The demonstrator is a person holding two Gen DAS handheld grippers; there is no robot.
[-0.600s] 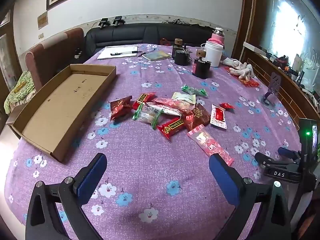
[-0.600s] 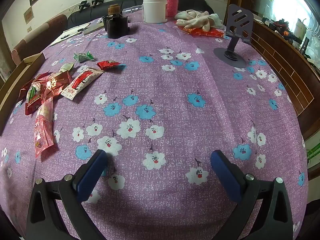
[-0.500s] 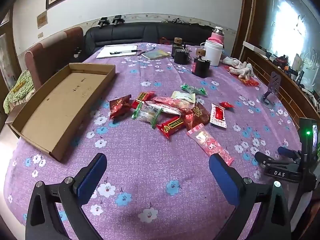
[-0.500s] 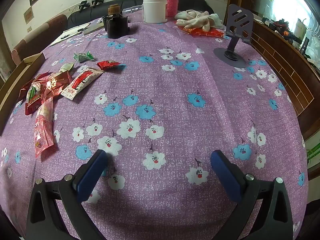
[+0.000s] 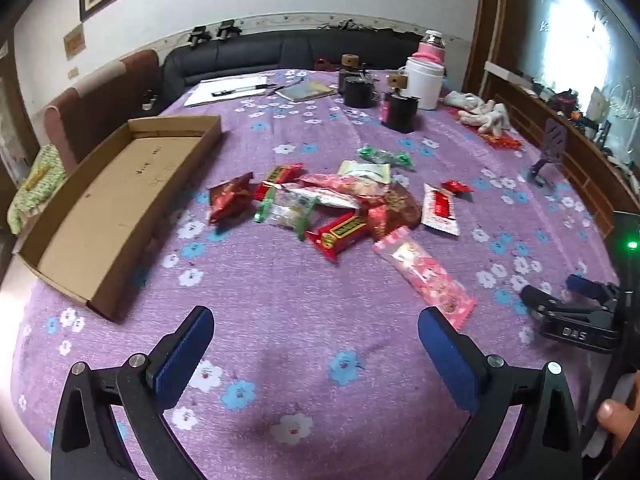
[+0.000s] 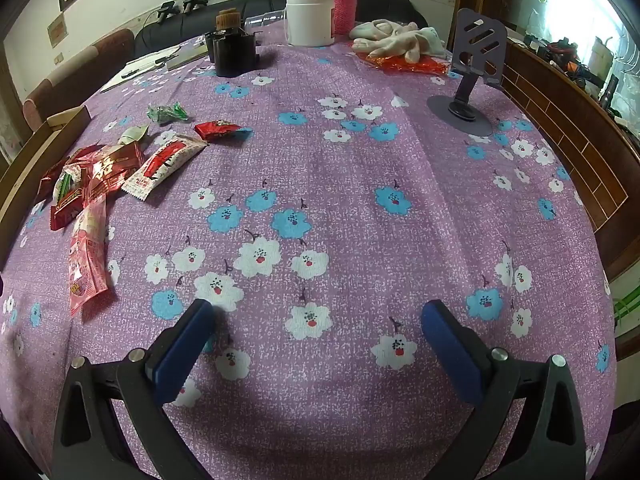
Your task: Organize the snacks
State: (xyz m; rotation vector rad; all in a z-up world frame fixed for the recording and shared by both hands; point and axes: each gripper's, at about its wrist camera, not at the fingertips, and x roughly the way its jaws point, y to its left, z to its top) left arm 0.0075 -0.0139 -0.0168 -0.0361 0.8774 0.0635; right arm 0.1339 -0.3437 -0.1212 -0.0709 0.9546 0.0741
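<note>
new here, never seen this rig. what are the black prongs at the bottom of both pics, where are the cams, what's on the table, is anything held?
No robot: a person carries a handheld two-finger gripper in each hand, each with a fisheye camera looking along its fingers. The prongs are the left gripper and the right gripper, both open and empty. On the purple floral tablecloth lie a heap of snack packets, including a long pink packet, beside an empty cardboard tray. Farther back stand a white jar and a phone stand.

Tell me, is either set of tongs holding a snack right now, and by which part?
Nothing is held. The left tongs and right tongs both stand open over bare tablecloth.
</note>
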